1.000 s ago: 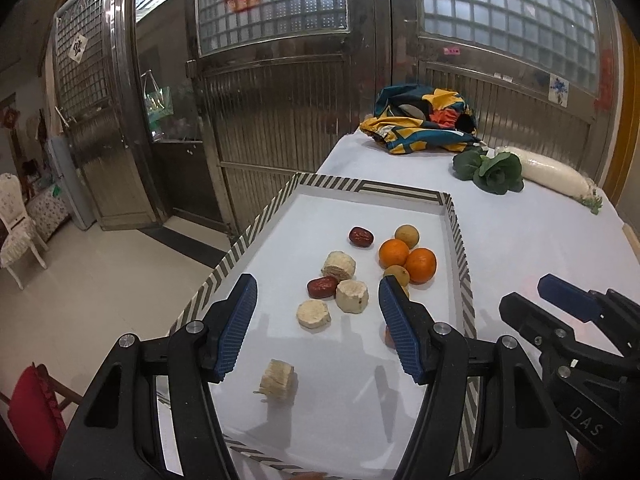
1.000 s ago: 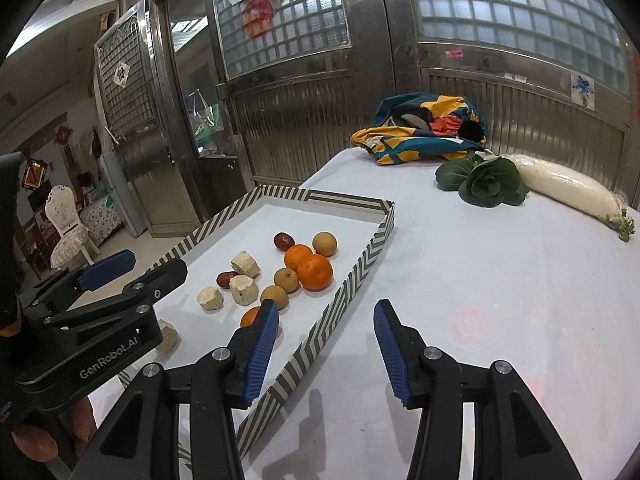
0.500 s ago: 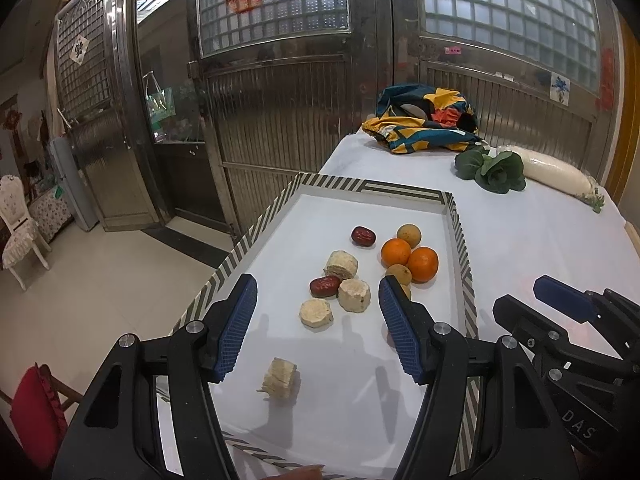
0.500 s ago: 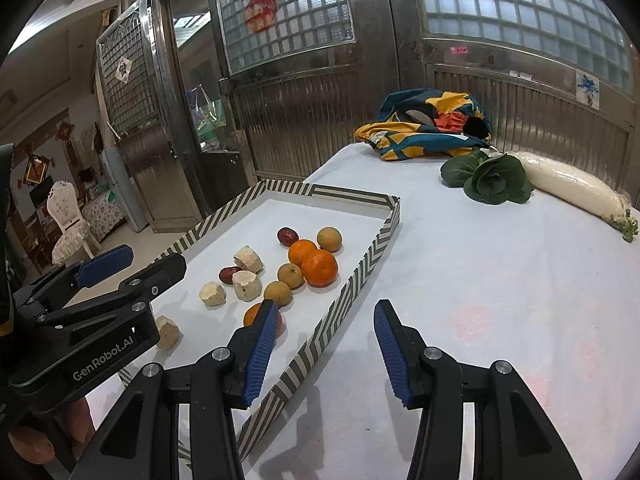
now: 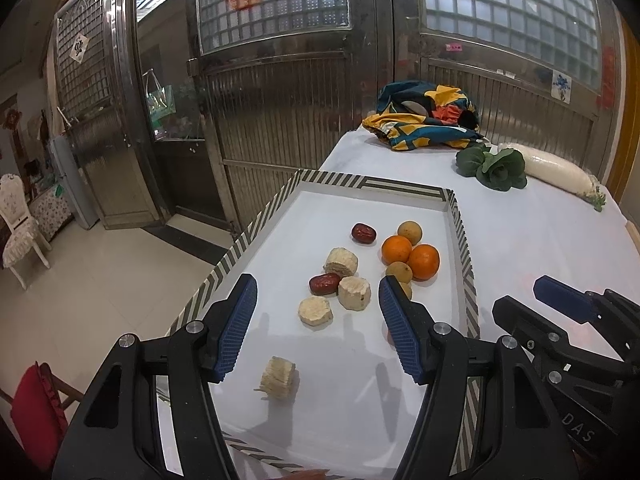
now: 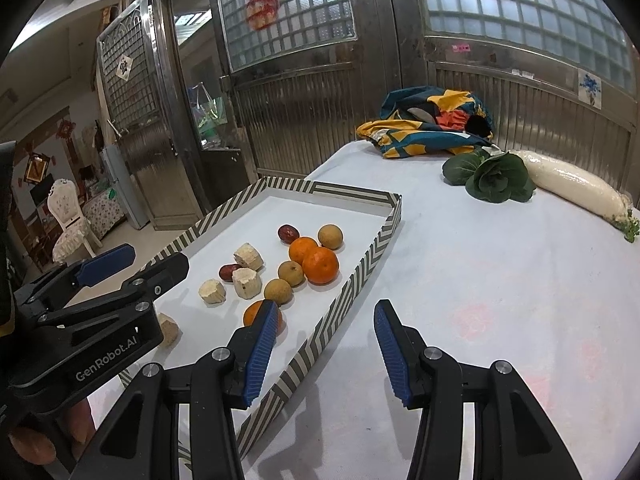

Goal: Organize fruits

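White-clothed table held a striped tray [image 5: 464, 236] of fruit; both grippers' jaws were apart, so picking the near cane piece [image 5: 279, 378] looked easiest.

A multicoloured cloth [image 5: 424, 116] is being supported at the far end of the counter [image 5: 520, 232]; leafy greens [image 5: 494, 166] are being touched by a white radish [image 5: 556, 172].
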### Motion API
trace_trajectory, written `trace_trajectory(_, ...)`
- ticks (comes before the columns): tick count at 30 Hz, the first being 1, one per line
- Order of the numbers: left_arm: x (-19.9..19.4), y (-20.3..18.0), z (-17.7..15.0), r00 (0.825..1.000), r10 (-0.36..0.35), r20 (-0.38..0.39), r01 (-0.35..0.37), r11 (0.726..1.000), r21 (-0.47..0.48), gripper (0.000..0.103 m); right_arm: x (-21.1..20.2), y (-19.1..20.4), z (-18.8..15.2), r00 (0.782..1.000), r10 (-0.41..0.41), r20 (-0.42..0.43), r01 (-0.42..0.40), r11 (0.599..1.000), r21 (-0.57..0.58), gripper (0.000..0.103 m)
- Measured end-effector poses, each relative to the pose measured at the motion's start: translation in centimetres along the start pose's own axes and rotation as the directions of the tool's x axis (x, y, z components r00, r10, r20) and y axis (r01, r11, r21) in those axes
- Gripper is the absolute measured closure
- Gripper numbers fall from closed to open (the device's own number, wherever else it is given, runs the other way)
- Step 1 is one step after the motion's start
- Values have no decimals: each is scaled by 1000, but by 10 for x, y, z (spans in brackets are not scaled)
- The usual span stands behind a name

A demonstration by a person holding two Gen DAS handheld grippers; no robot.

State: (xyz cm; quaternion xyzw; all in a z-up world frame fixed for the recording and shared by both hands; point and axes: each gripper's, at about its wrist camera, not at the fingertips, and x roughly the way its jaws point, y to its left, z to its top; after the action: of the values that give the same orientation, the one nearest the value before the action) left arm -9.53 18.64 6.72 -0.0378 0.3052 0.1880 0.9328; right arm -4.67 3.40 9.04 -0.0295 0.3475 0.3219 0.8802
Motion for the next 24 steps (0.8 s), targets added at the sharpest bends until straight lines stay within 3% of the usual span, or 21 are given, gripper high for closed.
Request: trace_trajectory(24,-3,-8,-2,1000,4,12,-4,1000,22,39,1,-7,-2,1000,-2,-19,3,1000,14,55)
